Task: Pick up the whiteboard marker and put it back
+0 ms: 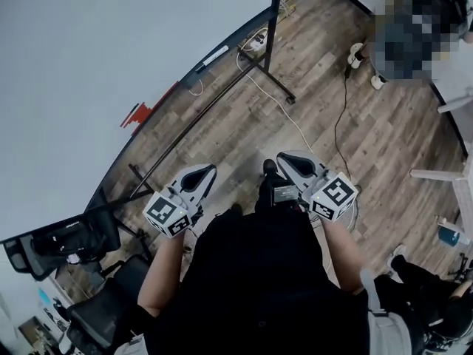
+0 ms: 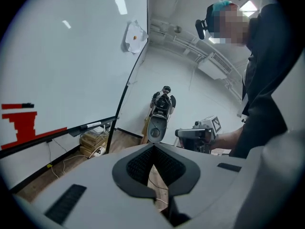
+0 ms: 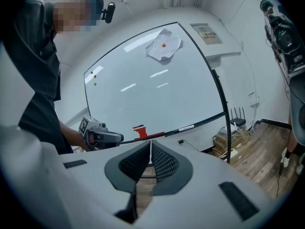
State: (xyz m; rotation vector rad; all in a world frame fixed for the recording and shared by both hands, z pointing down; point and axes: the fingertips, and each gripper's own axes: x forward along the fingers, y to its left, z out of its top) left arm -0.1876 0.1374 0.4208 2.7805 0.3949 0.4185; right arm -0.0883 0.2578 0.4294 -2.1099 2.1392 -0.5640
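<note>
While the white, dark-ended whiteboard marker (image 1: 215, 55) lies along the whiteboard's (image 1: 89, 50) lower edge, the left gripper (image 1: 210, 170) and right gripper (image 1: 285, 158) are both closed, empty.

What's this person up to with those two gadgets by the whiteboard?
A person stands before a whiteboard, holding a left gripper and a right gripper out in front. Both have their jaws shut on nothing. The whiteboard marker lies along the board's lower edge, some way ahead, and neither gripper is near it yet.
</note>
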